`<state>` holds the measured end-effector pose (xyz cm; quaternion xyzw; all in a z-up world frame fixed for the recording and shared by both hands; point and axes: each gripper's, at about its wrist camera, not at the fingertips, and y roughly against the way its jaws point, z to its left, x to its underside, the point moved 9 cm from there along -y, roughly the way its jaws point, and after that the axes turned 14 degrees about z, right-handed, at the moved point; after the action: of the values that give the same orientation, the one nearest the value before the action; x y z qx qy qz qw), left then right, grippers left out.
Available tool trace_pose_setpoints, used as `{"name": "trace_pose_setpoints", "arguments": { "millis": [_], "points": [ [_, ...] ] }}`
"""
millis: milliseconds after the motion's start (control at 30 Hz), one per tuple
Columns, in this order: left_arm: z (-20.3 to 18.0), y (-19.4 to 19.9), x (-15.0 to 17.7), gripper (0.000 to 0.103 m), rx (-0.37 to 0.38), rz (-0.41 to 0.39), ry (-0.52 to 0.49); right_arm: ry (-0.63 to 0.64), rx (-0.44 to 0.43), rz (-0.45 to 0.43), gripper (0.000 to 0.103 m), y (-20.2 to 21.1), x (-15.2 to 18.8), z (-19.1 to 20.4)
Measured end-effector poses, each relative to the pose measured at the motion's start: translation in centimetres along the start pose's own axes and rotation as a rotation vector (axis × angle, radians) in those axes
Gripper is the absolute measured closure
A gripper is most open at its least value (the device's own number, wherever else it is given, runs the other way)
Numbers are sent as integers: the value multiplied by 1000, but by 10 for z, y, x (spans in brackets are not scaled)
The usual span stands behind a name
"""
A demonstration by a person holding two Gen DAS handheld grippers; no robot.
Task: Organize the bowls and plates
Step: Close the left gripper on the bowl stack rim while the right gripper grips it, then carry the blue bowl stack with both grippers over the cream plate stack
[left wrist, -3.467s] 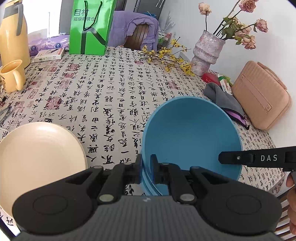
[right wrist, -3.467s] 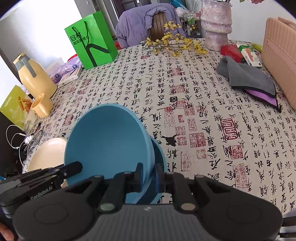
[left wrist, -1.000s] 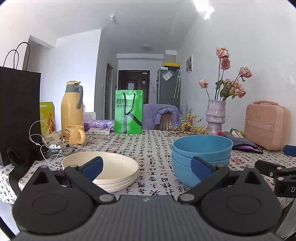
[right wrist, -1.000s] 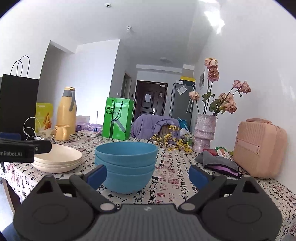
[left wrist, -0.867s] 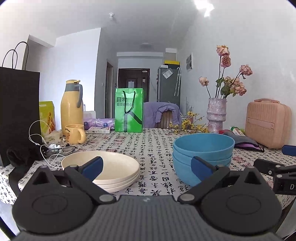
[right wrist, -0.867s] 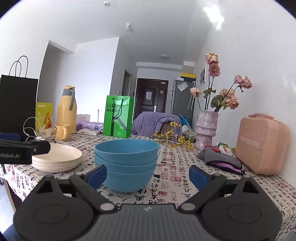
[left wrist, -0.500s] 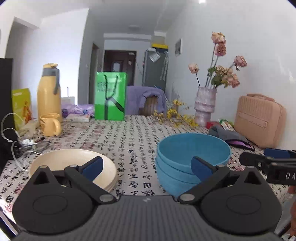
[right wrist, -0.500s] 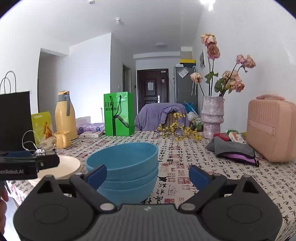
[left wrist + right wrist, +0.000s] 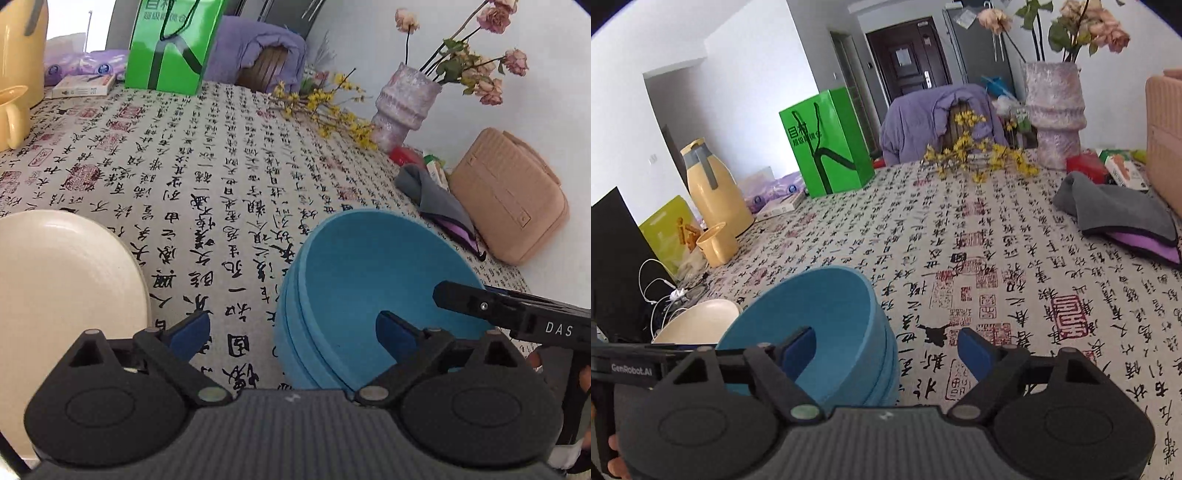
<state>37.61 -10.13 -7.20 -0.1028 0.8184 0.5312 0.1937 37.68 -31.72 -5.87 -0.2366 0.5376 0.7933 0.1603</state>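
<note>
Looking down from the left wrist view, the left gripper [image 9: 291,328] has its jaws wide but closing, straddling the near left rim of the stack of blue bowls [image 9: 373,291]; its right finger sits inside the top bowl, its left finger over bare tablecloth [image 9: 207,177], and neither pad presses on the rim. Cream plates [image 9: 62,288] lie just left of the bowls, partly cut off by the edge. Coming in from the right, the right gripper [image 9: 517,314] reaches over the bowls' right side. Farther back stand a green bag [image 9: 170,44], a yellow mug [image 9: 11,110], yellow flower sprigs [image 9: 321,107], a pale vase [image 9: 402,103], a grey cloth [image 9: 436,195] and a pink case [image 9: 506,195].

From the right wrist view, the right gripper [image 9: 886,350] is also wide and closing, set across the bowls' [image 9: 820,325] near right rim: left finger inside the top bowl, right finger over the cloth, pads not touching. The left gripper [image 9: 631,363] crosses the near left corner in front of the plates [image 9: 698,321]. Beyond are a yellow jug [image 9: 709,188], the mug [image 9: 716,243], white cables [image 9: 661,291], the green bag [image 9: 827,144], the vase [image 9: 1056,110] and the grey cloth [image 9: 1115,206].
</note>
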Motion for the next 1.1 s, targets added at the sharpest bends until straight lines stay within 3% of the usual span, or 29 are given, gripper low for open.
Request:
{"name": "trace_pose_setpoints", "arguments": {
  "millis": [133,267,333,400,700,1100],
  "points": [
    [3,-20,-2,21,24,113,11,-15,-20,130,34,-26,1,-4],
    [5,-35,-3,26,82,183,32,-55,-43,270,52,-53,6,-7],
    [2,-38,-3,49,122,214,39,-79,-109,327,60,-64,9,-5],
    [0,-40,-3,56,108,231,32,-127,-163,356,65,-69,7,-4],
    [-1,-38,-7,62,97,271,59,-199,-160,392,76,-69,-1,-11],
    [0,-15,-14,67,110,266,58,-188,-147,377,76,-53,-6,-3]
  ]
}}
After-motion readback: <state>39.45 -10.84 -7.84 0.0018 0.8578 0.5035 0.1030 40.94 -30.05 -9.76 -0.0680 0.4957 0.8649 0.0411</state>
